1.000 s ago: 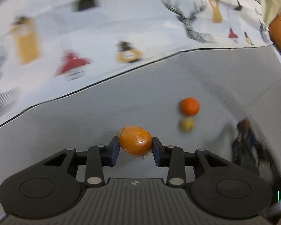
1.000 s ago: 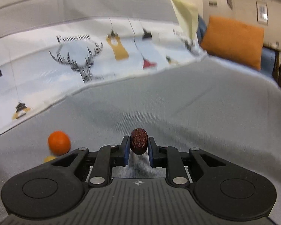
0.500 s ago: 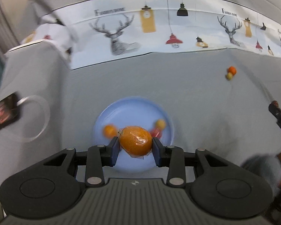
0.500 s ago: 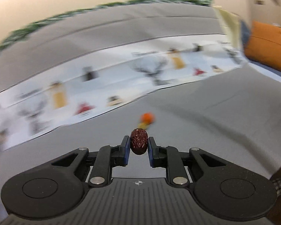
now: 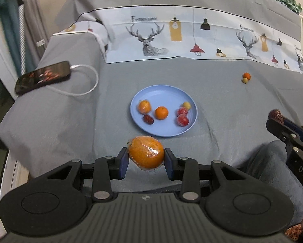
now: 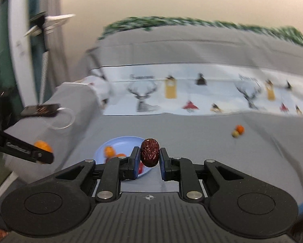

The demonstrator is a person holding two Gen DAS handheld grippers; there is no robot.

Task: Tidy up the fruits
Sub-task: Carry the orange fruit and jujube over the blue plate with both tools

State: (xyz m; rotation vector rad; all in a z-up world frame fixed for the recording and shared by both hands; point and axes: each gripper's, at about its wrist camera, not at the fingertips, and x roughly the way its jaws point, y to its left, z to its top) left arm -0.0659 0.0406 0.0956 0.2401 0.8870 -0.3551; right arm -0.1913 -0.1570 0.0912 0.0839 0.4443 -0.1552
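You're mid-carry — left gripper (image 5: pixel 146 161) clamps a wrapped orange (image 5: pixel 145 154), right gripper (image 6: pixel 149 163) pinches a red date (image 6: pixel 149 152). Next, lower both over the blue plate (image 5: pixel 151 130) — release gently.

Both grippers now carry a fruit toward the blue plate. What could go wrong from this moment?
1. The wrapped orange in the left gripper has slippery-looking film; it might slip out before reaching the blue plate.
2. Six fruits already lie on the plate, so a dropped orange may knock them or roll off.
3. The right gripper with the red date approaches too; the grippers could collide.
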